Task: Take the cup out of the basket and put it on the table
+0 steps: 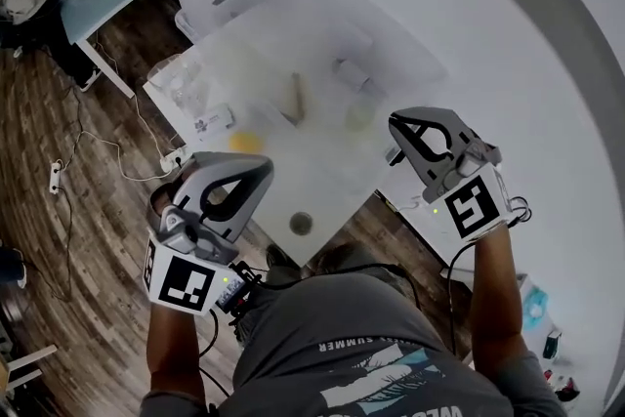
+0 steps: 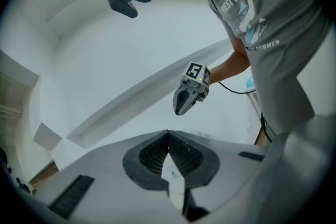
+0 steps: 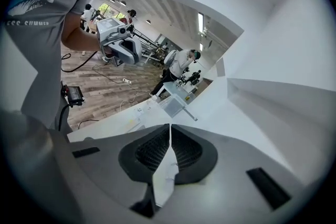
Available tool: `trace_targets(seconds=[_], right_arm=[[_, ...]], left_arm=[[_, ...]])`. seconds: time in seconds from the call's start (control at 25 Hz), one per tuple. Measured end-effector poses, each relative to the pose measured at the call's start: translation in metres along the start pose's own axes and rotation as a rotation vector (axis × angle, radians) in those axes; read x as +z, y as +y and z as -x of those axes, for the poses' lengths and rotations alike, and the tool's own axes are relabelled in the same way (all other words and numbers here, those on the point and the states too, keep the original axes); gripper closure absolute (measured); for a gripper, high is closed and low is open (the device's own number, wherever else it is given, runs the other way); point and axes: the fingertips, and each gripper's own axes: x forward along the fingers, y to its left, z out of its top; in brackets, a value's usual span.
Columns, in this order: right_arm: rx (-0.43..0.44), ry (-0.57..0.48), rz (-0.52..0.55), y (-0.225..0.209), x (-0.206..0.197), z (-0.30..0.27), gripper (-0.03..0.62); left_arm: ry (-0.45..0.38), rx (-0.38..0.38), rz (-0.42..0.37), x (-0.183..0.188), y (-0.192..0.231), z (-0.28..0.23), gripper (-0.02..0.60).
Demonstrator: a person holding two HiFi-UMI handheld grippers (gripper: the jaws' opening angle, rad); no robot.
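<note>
Grey T-shirt reads "SUMMER"; left gripper and right gripper are both closed, holding nothing.

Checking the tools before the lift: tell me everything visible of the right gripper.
The right gripper is grey and plastic-looking, with two jaws lined by dark ribbed pads. The jaws are shut, tips together, nothing between them. A white cube with black square markers sits at its rear. It hangs in the air by the table's right edge, touching nothing on it.
</note>
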Motion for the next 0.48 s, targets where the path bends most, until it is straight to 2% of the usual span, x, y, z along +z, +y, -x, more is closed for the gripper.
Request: trace_targets(seconds=[0.16, 0.24, 0.32, 0.48], right_arm=[[0.058, 0.056, -0.015, -0.012, -0.016, -0.026, 0.582], [0.103, 0.098, -0.030, -0.024, -0.029, -0.041, 0.533], [0.159, 0.161, -0.038, -0.030, -0.050, -0.061, 0.487], [0.269, 0.306, -0.031, -0.037, -0.106, -0.110, 0.487]], left_arm=[[0.042, -0.001, 0.038, -0.016, 0.003, 0.005, 0.572], [0.053, 0.014, 0.047, -0.021, 0.008, 0.003, 0.572], [0.082, 0.019, 0.056, -0.028, 0.007, 0.001, 0.572], [0.117, 0.045, 0.085, -0.038, 0.009, -0.001, 0.571]])
